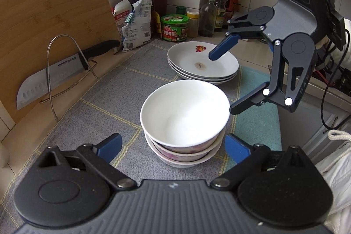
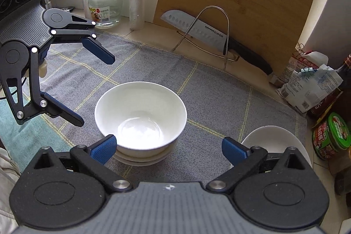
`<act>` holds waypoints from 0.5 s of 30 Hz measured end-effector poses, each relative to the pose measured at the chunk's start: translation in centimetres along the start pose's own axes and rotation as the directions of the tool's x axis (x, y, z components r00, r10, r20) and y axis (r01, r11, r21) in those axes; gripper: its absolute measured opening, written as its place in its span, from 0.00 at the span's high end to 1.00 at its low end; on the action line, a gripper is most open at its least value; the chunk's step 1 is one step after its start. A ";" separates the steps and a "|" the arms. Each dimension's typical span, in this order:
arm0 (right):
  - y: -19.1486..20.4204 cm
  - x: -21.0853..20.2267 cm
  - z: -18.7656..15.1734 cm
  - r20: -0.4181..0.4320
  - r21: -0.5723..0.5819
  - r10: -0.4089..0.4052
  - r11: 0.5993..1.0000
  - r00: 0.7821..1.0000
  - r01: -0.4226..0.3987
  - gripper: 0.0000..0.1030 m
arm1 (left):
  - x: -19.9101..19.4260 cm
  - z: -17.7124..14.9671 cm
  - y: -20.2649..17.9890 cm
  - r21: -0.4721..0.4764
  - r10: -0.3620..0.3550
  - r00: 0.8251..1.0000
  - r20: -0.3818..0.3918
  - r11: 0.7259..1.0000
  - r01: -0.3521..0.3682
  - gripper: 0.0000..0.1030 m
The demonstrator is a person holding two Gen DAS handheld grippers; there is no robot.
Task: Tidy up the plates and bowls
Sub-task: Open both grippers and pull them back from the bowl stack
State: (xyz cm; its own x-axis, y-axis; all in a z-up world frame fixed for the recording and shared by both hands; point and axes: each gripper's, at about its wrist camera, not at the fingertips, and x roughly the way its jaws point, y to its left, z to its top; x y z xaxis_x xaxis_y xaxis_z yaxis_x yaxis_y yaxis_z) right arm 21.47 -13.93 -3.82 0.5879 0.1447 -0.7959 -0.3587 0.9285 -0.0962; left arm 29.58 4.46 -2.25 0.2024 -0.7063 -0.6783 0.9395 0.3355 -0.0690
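Three bowls [image 1: 184,122] stacked on grey mat [image 1: 136,71]; left gripper [image 1: 173,147], right gripper [image 2: 169,150] both spread, empty

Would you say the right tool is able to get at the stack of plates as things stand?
Probably yes. The right tool hangs open and empty, one finger already over the top plate of the stack of plates. Nothing lies on that plate, and the stack of bowls stands apart, nearer the left tool.
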 end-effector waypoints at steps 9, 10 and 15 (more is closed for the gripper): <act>0.4 -0.9 -0.8 0.048 0.060 -0.029 0.998 0.998 0.027 0.00 | 0.8 -1.5 -1.7 -0.030 0.050 0.999 -0.001 0.998 -0.050 0.03; 0.3 -1.2 -0.7 0.069 0.071 -0.033 0.997 0.997 0.029 0.00 | 0.9 -1.6 -1.8 -0.042 0.047 0.999 0.002 0.998 -0.047 0.03; -0.5 -0.9 -0.6 0.108 0.137 -0.081 0.988 0.991 0.065 0.00 | 1.5 -2.0 -2.3 -0.093 0.102 0.995 0.008 0.991 -0.101 0.03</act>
State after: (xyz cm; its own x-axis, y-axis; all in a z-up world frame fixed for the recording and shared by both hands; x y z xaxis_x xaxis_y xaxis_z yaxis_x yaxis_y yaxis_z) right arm 20.67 -14.69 -3.36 0.6901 0.1057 -0.7160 -0.2171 0.9740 -0.0655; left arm 27.18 3.91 -4.55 0.2992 -0.6736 -0.6758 0.8847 0.4612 -0.0680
